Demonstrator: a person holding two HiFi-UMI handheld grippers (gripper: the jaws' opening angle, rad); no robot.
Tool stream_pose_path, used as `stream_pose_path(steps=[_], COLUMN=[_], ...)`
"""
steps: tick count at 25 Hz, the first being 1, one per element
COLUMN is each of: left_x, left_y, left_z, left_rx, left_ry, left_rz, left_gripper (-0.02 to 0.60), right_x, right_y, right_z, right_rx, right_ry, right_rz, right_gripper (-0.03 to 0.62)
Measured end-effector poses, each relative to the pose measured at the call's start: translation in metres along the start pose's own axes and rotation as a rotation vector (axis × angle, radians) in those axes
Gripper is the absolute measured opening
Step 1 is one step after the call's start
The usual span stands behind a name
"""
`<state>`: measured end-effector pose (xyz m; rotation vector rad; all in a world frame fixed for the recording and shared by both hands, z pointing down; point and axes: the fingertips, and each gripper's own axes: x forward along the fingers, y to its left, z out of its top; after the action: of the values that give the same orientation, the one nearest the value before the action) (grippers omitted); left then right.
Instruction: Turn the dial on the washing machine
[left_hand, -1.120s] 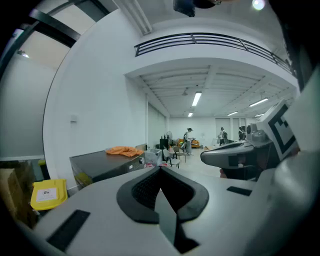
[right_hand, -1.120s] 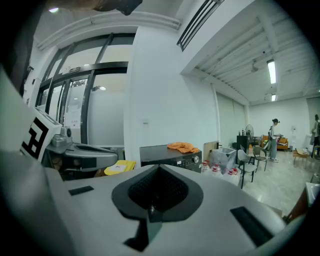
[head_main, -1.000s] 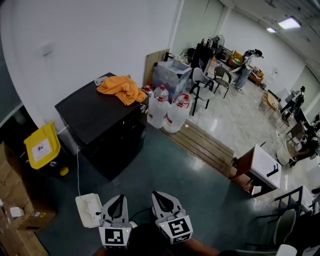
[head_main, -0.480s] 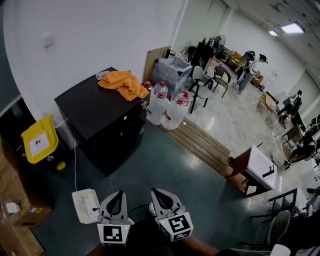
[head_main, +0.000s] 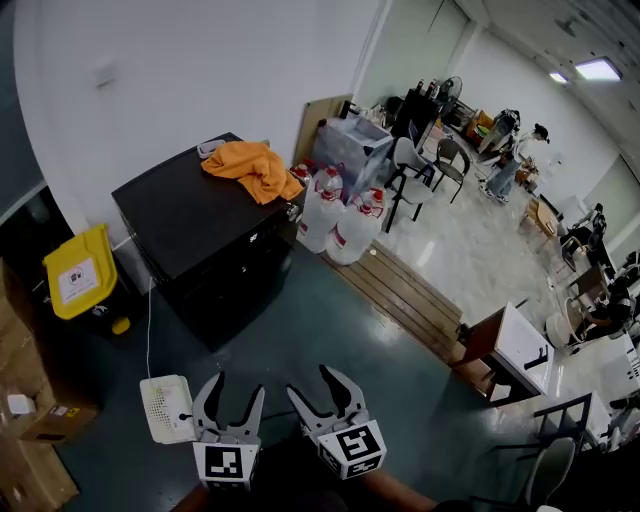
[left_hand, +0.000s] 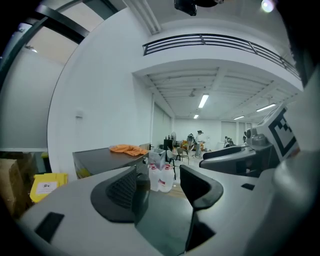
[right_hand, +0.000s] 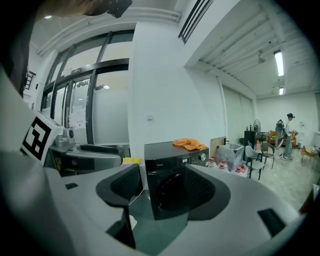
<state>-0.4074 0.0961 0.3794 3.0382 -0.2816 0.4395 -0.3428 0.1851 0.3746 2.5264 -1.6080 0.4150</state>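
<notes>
The black front-loading washing machine (head_main: 195, 235) stands against the white wall, some way ahead of both grippers. In the right gripper view, the machine (right_hand: 170, 165) faces me and its round silver dial (right_hand: 202, 157) sits at the right end of the control panel. My left gripper (head_main: 237, 390) and right gripper (head_main: 318, 386) are side by side at the bottom of the head view, over the dark floor. Both have just been opening and stand open with nothing between their fingers. The left gripper (left_hand: 157, 182) points past the machine toward the bottles; the right gripper (right_hand: 162, 187) points at the machine's door.
An orange cloth (head_main: 250, 165) lies on the machine's top. Large water bottles (head_main: 340, 225) stand to its right and a yellow bin (head_main: 78, 280) to its left. A white device (head_main: 165, 408) with a cable lies on the floor by the left gripper. A wooden platform (head_main: 400, 290) and a small table (head_main: 515, 345) are at the right.
Both grippers' jaws, shut in the earlier frames, now stand spread apart. The grippers stay in the same spot; the head view has shifted slightly.
</notes>
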Motion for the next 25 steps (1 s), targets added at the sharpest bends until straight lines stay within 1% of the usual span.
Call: stream_pose_path(steps=[1, 3, 5, 8, 12, 15, 16, 18, 22, 25], left_x=[0.003, 0.01, 0.019, 0.038, 0.066, 0.087, 0.094, 0.104, 0.124, 0.134], left_y=[-0.002, -0.007, -0.013, -0.023, -0.043, -0.056, -0.06, -0.069, -0.091, -0.106], left_z=[0.002, 0.004, 0.006, 0.011, 0.023, 0.034, 0.036, 0.037, 0.042, 0.041], left_rx=[-0.001, 0.003, -0.004, -0.006, 0.017, 0.009, 0.009, 0.007, 0.015, 0.02], left_ry=[-0.001, 0.002, 0.01, -0.011, 0.014, -0.024, -0.026, 0.001, 0.003, 0.03], left_rz=[0.007, 0.017, 0.031, 0.054, 0.073, 0.1, 0.11, 0.125, 0.151, 0.161], left_gripper=[0.267, 0.282, 0.287, 0.291, 0.291, 0.291, 0.291, 0.291, 0.291, 0.291], right_x=[0.0, 0.001, 0.002, 0.006, 0.009, 0.01, 0.011, 0.014, 0.012, 0.012], right_y=[-0.006, -0.02, -0.036, -0.064, -0.099, -0.123, -0.129, -0.141, -0.17, -0.185], right_z=[0.001, 0.004, 0.008, 0.012, 0.018, 0.02, 0.019, 0.019, 0.016, 0.014], right_rx=[-0.004, -0.015, -0.029, -0.047, -0.063, -0.084, -0.089, -0.101, -0.13, -0.155], right_ry=[-0.003, -0.012, -0.02, -0.027, -0.033, -0.038, -0.038, -0.035, -0.033, -0.027], right_rz=[0.001, 0.001, 0.003, 0.012, 0.034, 0.053, 0.067, 0.095, 0.122, 0.141], right_gripper=[0.293, 0.306, 0.316, 0.33, 0.337, 0.337, 0.337, 0.337, 0.337, 0.337])
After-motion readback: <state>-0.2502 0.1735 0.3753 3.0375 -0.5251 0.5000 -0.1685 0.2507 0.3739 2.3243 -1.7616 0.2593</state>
